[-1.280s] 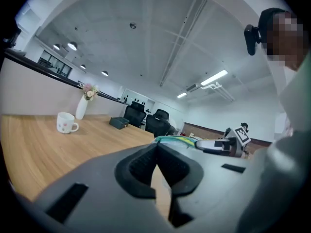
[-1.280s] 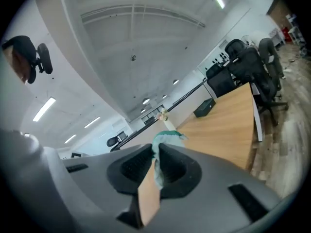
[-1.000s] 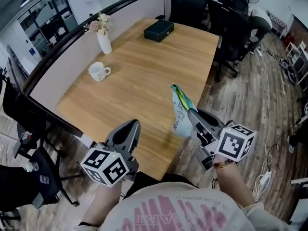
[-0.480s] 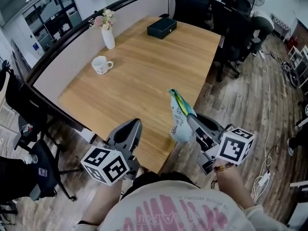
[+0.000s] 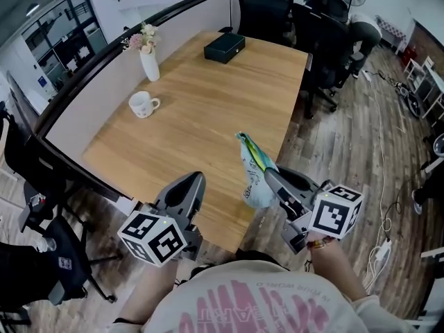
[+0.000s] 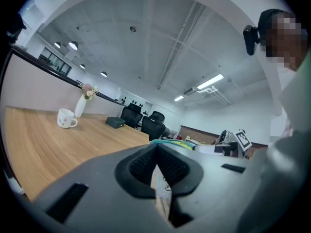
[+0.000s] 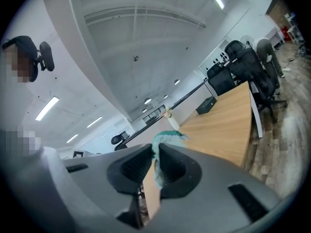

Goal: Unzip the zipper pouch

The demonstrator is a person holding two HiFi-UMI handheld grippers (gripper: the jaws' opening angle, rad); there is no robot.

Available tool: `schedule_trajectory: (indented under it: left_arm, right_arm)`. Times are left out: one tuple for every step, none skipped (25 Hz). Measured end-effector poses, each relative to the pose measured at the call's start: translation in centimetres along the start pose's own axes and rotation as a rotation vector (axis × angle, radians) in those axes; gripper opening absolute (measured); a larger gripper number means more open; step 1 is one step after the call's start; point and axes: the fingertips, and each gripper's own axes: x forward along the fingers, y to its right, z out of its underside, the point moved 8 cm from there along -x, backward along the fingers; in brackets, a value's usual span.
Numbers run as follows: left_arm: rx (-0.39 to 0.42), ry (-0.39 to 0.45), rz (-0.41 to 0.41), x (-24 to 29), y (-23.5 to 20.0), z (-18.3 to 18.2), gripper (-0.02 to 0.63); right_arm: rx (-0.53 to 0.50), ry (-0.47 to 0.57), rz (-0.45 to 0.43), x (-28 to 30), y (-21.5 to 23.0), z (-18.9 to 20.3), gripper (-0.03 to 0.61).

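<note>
The zipper pouch (image 5: 255,172) is pale blue-white with a green and yellow top edge. It stands up in the air over the table's near right corner, and my right gripper (image 5: 272,179) is shut on its lower end. In the right gripper view the teal fabric of the pouch (image 7: 167,142) sticks out between the pressed jaws of the right gripper (image 7: 156,163). My left gripper (image 5: 189,186) is shut with nothing in it, low at the table's near edge, left of the pouch. In the left gripper view the left gripper (image 6: 156,160) has its jaws together, and the pouch (image 6: 181,141) shows just beyond.
On the wooden table (image 5: 201,103) stand a white mug (image 5: 143,104), a white vase with flowers (image 5: 148,60) and a dark box (image 5: 224,46) at the far end. Black office chairs (image 5: 326,33) crowd the far right side. A dark chair (image 5: 41,255) stands at lower left.
The right gripper and the pouch have shifted slightly left and down in the head view. The left gripper has stayed in place.
</note>
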Motion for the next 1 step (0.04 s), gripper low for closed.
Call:
schedule_trajectory:
  left_arm:
    - [-0.001,-0.002,0.003,-0.11,-0.24,-0.14,0.002]
  right_arm:
    - [0.001,0.000,0.002,0.18,-0.21,0.05,0.043]
